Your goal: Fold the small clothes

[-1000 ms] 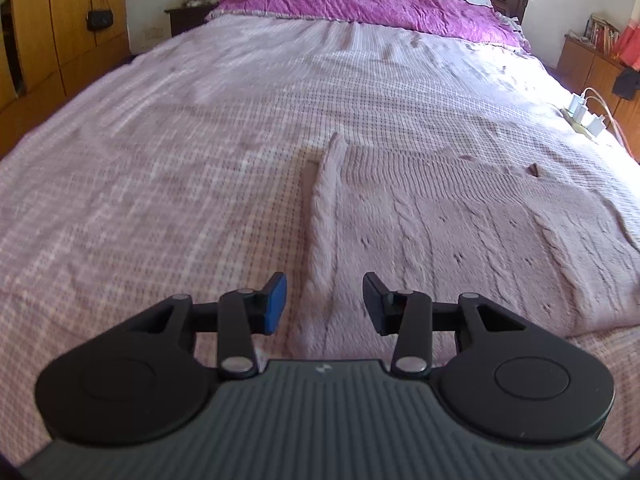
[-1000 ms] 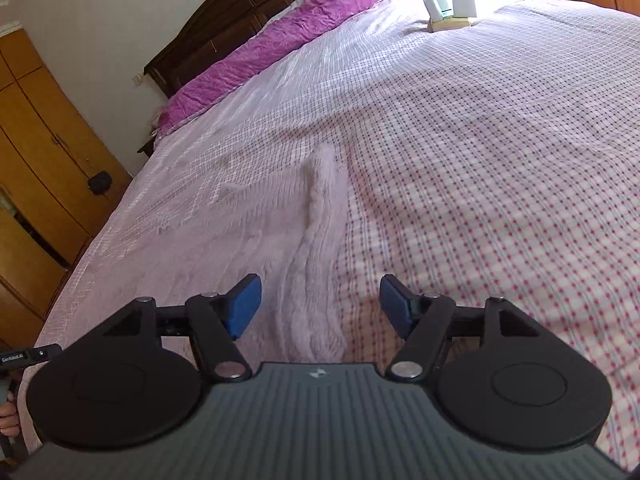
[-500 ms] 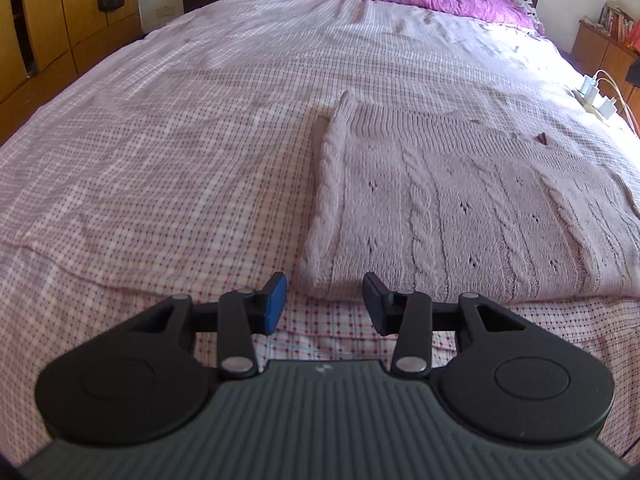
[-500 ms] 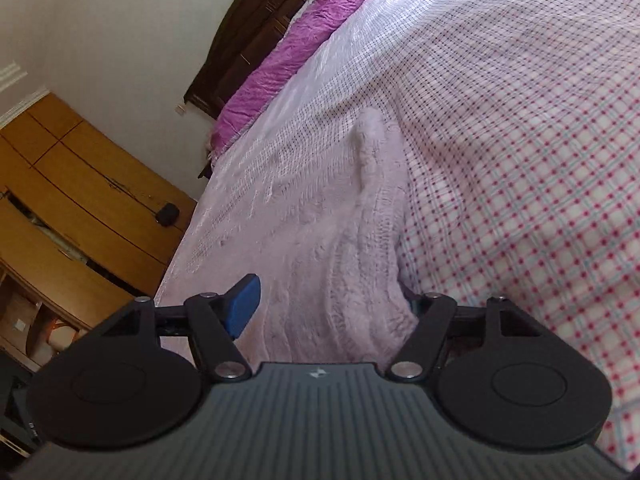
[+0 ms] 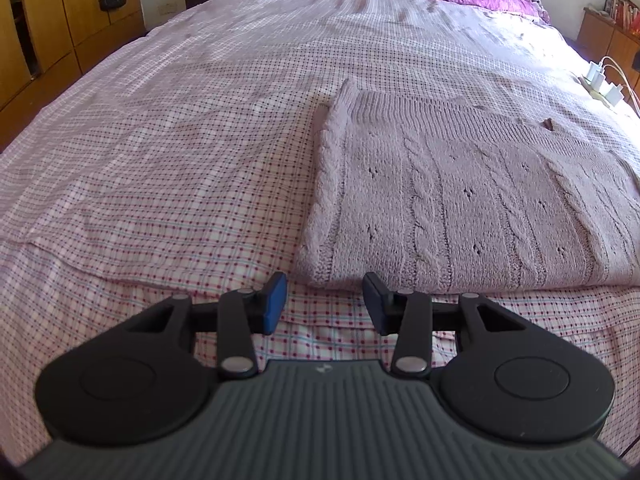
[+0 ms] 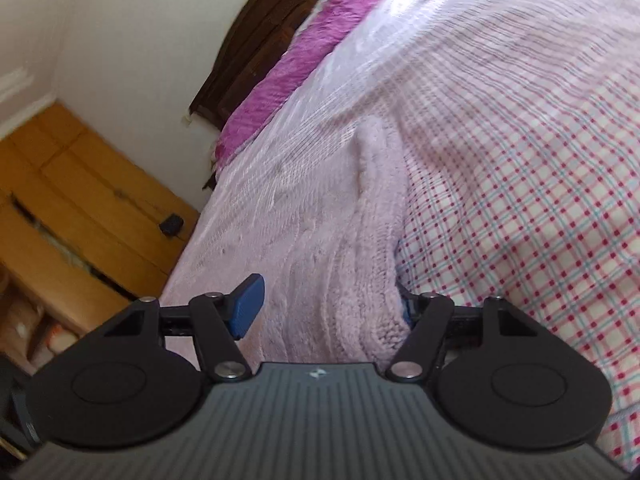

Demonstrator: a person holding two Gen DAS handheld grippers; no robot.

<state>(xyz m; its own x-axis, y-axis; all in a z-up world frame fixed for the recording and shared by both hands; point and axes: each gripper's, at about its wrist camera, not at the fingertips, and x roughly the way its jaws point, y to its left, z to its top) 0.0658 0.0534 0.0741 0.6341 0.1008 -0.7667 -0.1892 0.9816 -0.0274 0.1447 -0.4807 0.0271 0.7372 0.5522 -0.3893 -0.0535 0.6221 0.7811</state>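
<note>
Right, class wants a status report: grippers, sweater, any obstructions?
Left gripper open, short of the sweater's near corner. Right gripper open, straddling the sweater's edge. Nothing blocking on the checked bedsheet.

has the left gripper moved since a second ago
Yes. The left gripper has pulled back toward the foot of the bed: the sweater hem that lay between its fingers now lies beyond them.

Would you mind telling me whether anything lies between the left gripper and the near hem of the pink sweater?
Nothing visible does: only bare checked bedsheet separates the open left gripper from the knitted sweater hem.
</note>
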